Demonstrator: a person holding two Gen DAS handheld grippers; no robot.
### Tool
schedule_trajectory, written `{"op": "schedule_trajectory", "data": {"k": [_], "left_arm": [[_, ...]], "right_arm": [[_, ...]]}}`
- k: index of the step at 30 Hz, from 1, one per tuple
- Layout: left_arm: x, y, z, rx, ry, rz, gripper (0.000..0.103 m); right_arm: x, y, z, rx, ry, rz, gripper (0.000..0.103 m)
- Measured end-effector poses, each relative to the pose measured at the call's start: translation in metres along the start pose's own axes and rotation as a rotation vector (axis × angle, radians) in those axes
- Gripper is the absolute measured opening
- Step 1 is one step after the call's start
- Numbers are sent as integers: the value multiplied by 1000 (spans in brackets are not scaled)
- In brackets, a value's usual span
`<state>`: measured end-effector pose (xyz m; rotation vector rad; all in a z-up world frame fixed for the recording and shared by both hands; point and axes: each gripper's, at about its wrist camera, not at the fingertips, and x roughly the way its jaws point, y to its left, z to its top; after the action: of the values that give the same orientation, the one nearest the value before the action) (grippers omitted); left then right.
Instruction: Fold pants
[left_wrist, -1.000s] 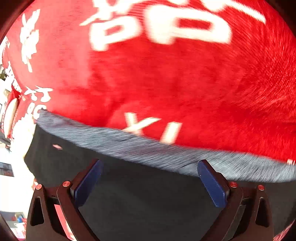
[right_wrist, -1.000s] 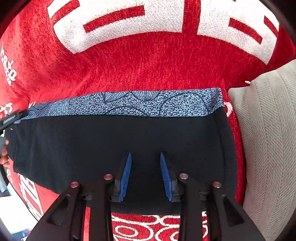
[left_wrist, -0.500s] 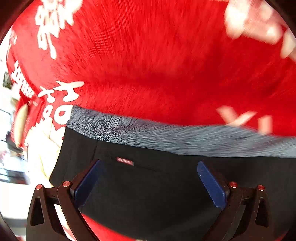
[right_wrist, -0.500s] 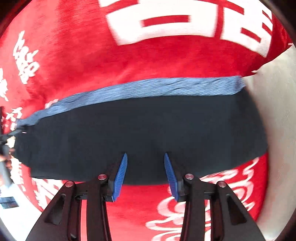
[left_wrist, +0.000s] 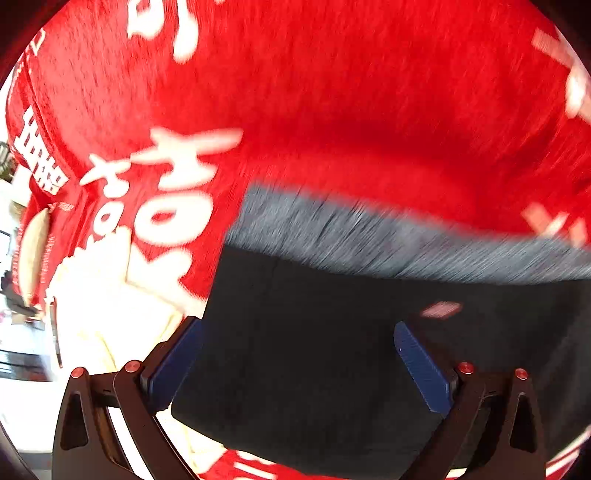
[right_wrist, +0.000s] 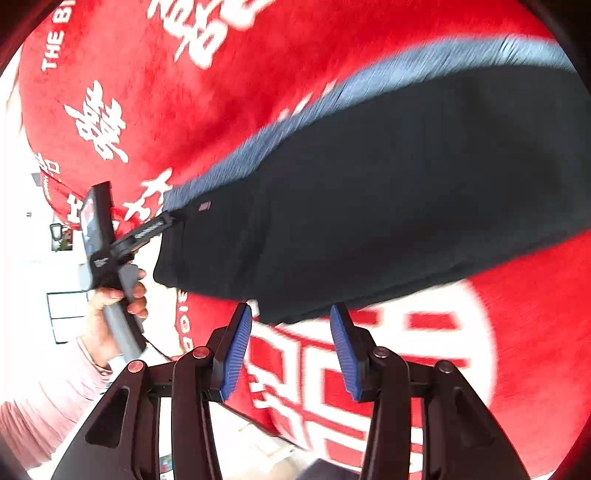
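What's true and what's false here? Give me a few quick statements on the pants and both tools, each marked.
1. The pants lie on a red blanket with white lettering. True.
2. The right tool is shut on the pants. False: its fingers stand apart and clamp nothing; the pants' edge lies at their tips.
3. The pants have a grey-blue waistband. True.
4. The left tool is shut. False: its fingers stand wide apart over the black cloth.
5. A hand holds the left tool near the pants' waistband corner. True.
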<state>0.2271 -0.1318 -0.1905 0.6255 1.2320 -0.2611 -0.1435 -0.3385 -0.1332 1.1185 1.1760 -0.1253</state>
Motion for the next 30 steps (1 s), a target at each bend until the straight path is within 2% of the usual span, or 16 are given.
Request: {"op": "schedule_trajectory", "data": {"k": [2, 6, 11, 13, 15, 16, 17, 19, 21, 23, 25, 27, 30], "left_arm": [[8, 7, -10, -33, -60, -68, 103], [15, 22, -12, -67, -59, -156, 103], [18, 22, -12, -43, -70, -180, 103], [18, 23, -11, -35, -59, -186, 103], [12, 22, -8, -7, -47, -178, 103], [10, 20, -7, 6, -49, -173, 103], [10, 20, -7, 26, -56, -168, 103], [12, 20, -6, 37, -66, -177, 103], [15, 22, -6, 26, -68, -188, 103], [13, 24, -6, 28, -62, -182, 103], [7, 24, -5, 18, -41, -165, 103], [-8, 24, -3, 4, -20, -197, 103], [-38, 5, 2, 59, -100, -251, 103]], "right_arm": [[29, 7, -4, 16, 20, -1, 48], [43, 4, -12, 63, -10, 25, 48], [70, -6, 4, 162, -48, 69, 47], [75, -6, 13, 228, -54, 66, 8], [68, 2, 21, 219, -74, 50, 8], [60, 13, 20, 174, -98, 35, 8], [55, 22, 16, 114, -103, -12, 8], [59, 23, 4, 77, -89, -82, 7], [73, 5, -5, 122, -61, -106, 7], [72, -3, -8, 135, -70, -83, 9], [66, 0, -10, 108, -42, -100, 37], [49, 1, -16, 56, -7, -164, 40], [14, 6, -13, -33, -73, -229, 40]]}}
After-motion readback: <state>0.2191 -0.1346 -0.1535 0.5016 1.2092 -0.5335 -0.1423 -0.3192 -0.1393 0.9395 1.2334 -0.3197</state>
